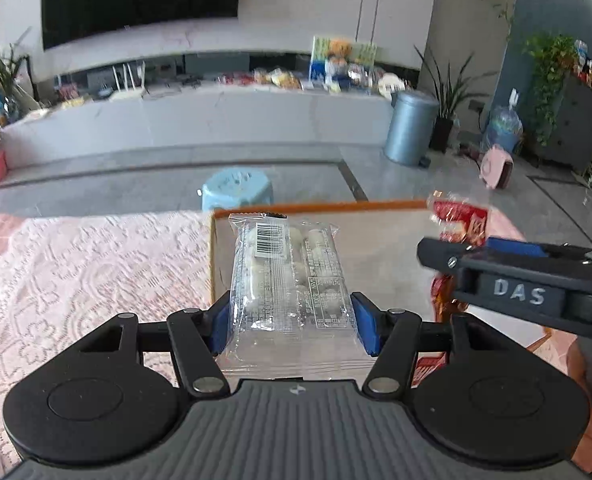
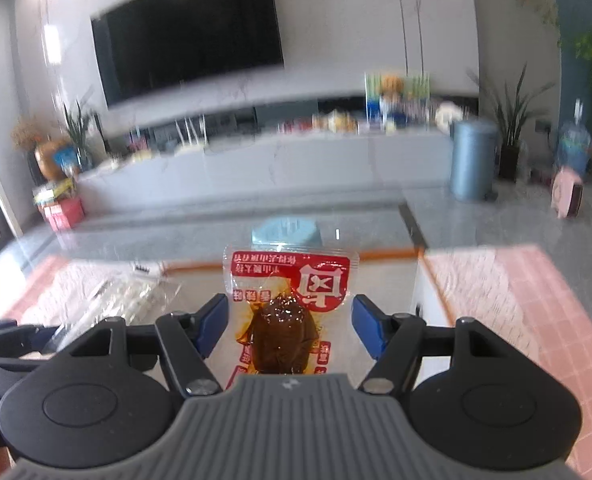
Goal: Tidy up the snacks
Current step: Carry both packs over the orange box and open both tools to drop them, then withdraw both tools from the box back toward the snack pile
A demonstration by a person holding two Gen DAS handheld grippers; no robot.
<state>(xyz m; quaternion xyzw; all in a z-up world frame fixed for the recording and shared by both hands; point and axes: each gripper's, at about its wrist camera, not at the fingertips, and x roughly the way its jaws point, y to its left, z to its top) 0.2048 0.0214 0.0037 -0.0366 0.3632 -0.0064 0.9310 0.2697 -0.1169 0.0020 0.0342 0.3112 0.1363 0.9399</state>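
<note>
While a pink lace cloth (image 1: 75,264) covers the tabletop, a shallow orange-rimmed box (image 1: 392,264) sits on it beneath both tools. Left tool (image 1: 291,324) pinches a clear packet (image 1: 287,276) of white sweets above the box. Right tool (image 2: 289,330) pinches a red-labelled pouch (image 2: 291,312) of brown snack by its edges, just beside the left one.
</note>
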